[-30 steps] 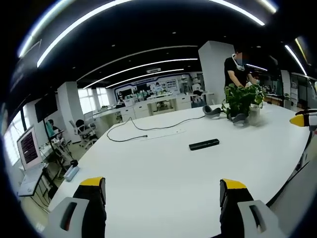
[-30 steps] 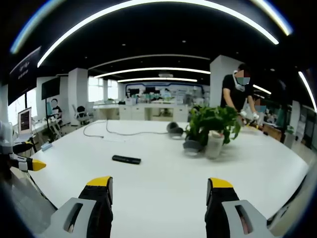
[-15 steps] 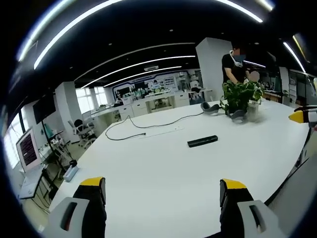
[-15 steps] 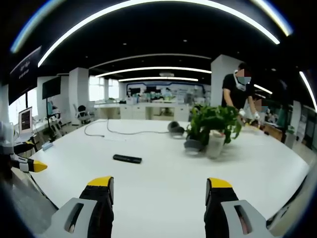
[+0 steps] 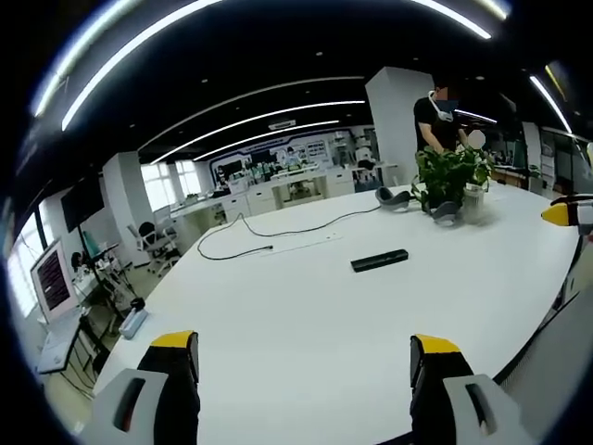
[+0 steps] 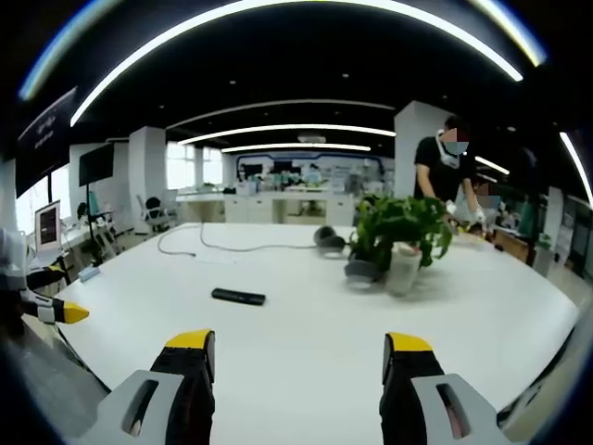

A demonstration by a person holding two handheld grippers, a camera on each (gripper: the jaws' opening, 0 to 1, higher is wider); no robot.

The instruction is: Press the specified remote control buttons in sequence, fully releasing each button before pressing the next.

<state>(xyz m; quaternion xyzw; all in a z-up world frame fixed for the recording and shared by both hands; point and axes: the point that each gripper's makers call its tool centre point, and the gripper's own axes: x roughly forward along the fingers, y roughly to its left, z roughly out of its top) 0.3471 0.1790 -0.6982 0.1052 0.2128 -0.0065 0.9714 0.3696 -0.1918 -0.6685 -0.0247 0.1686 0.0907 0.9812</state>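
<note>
Remote (image 5: 380, 260) – 1, flat on white table (image 5: 296, 315) – both tools (image 5: 304, 357) (image 6: 296, 357) wide, empty; 1 plant (image 6: 400, 232).

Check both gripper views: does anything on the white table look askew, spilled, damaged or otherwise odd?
Nothing stands out. The remote control lies flat on the table, the potted plant stands upright, and the cable trails loosely. Both grippers, left and right, hang open, touching nothing.

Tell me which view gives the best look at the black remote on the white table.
The left gripper view: the remote lies near the middle of the picture, slightly larger, its long top face turned toward the camera. In the right gripper view the remote sits left of centre, thinner and darker. No buttons are readable in either.
</note>
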